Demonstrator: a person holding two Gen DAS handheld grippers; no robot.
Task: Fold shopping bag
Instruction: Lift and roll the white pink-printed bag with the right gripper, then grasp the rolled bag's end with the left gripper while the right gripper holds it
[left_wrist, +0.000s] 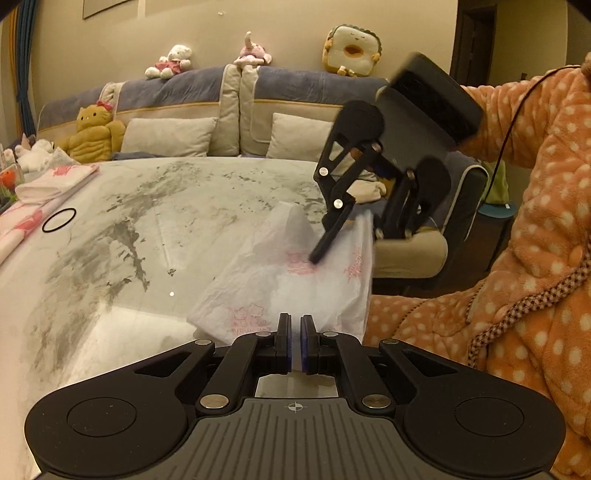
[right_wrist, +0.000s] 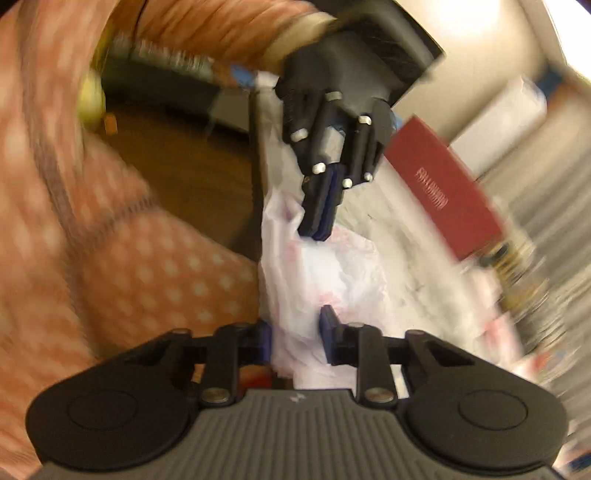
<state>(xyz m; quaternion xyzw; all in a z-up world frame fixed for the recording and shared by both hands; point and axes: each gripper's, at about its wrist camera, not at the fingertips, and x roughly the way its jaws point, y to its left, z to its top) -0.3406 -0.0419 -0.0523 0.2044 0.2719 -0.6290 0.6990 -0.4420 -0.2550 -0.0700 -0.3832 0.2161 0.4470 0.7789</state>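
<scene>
A white plastic shopping bag (left_wrist: 295, 280) with pink print lies crumpled at the right edge of the marble-patterned table (left_wrist: 147, 240). My left gripper (left_wrist: 294, 339) pinches the bag's near edge between almost touching pads. The blurred right wrist view shows the same left gripper (right_wrist: 317, 230) clamped on the bag (right_wrist: 325, 273) at its far end. My right gripper (right_wrist: 295, 339) has bunched plastic filling the gap between its pads, touching both. In the left wrist view the right gripper (left_wrist: 349, 245) comes down from the right onto the bag's far edge, one finger in front of the plastic.
A black ring (left_wrist: 59, 220) and folded pink-print bags (left_wrist: 55, 181) lie at the table's left. A red box (right_wrist: 443, 192) lies further along the table. A sofa (left_wrist: 229, 110) with plush toys stands behind. A person's orange dotted sleeve (left_wrist: 517, 258) fills the right.
</scene>
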